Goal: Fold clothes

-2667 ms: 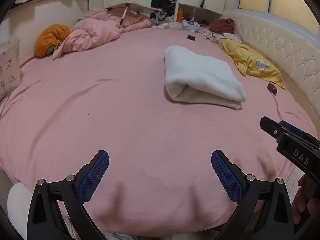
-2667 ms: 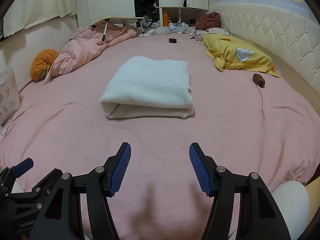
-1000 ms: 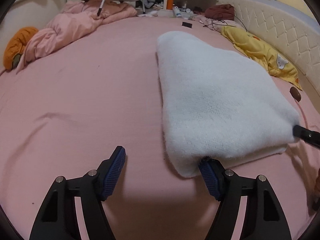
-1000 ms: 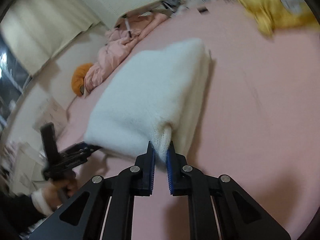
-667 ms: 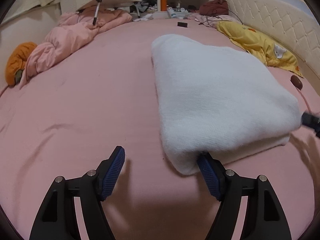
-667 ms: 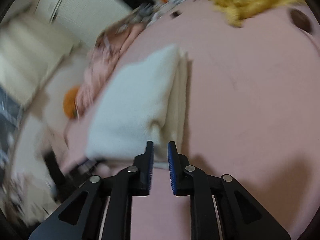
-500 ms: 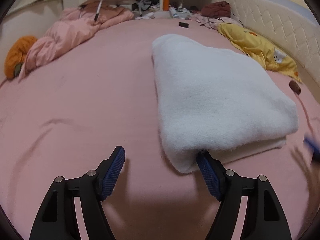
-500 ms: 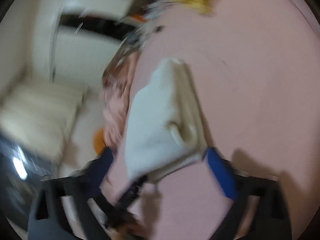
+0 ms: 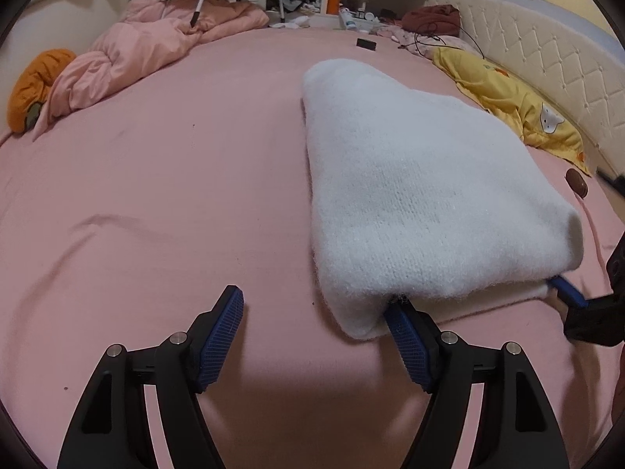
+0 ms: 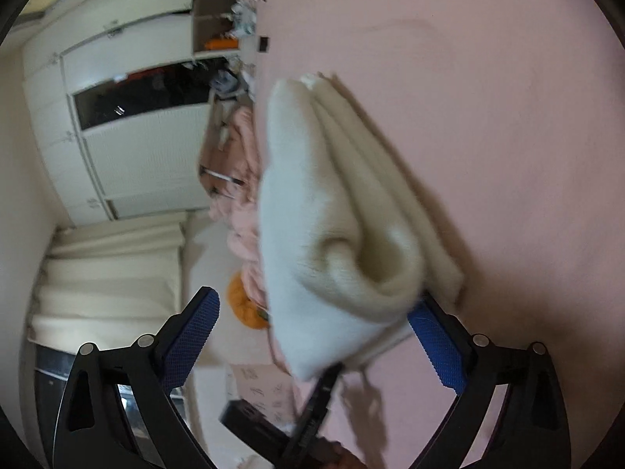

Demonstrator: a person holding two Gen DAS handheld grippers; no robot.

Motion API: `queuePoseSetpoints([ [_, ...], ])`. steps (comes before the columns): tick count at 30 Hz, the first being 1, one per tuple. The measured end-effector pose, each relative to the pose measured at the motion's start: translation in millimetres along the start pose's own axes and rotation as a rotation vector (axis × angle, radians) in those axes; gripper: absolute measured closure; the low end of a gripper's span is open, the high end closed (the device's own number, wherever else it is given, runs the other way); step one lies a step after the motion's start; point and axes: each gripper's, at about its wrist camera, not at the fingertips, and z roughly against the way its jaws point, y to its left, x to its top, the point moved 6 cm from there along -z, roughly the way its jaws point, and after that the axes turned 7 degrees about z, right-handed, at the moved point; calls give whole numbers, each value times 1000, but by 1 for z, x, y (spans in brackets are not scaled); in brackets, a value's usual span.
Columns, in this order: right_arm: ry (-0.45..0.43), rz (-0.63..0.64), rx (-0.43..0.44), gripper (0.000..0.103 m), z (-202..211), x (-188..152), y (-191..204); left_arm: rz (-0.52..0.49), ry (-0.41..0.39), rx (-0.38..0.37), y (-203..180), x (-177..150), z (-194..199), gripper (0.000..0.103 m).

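My left wrist view is sharp under warm, dim indoor light, soft shadows below the fingers; my right view is rolled, motion-smeared, and bowed at the rim.

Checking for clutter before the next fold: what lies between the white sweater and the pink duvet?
Only bare pink sheet lies between the sweater and the duvet, as the left wrist view shows.

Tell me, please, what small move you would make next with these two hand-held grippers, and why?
Probably shut the left hand-held gripper on the near edge of the folded white sweater. Its jaws stand open, one finger tucked under that edge, and the right hand-held gripper is open around the other corner, gripping nothing.
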Motion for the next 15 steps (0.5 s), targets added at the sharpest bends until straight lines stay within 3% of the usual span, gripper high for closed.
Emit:
queuePoseSetpoints([
  [1, -4, -4, 15, 6, -3, 1, 2, -4, -2, 0, 0, 0, 0, 29],
  [3, -18, 9, -19, 17, -11, 4, 1, 0, 2, -3, 1, 0, -1, 29],
  [5, -18, -6, -67, 80, -15, 3, -8, 10, 4, -5, 2, 0, -1, 29],
  [9, -47, 18, -72, 83, -10, -4, -11, 14, 6, -10, 2, 0, -1, 29],
  [10, -54, 24, -73, 80, -9, -5, -10, 11, 5, -10, 2, 0, -2, 29],
  [13, -36, -69, -106, 58, -13, -7, -18, 19, 8, -14, 3, 0, -3, 29],
  [15, -26, -79, -110, 58, -9, -7, -17, 30, 8, -16, 4, 0, -2, 29],
])
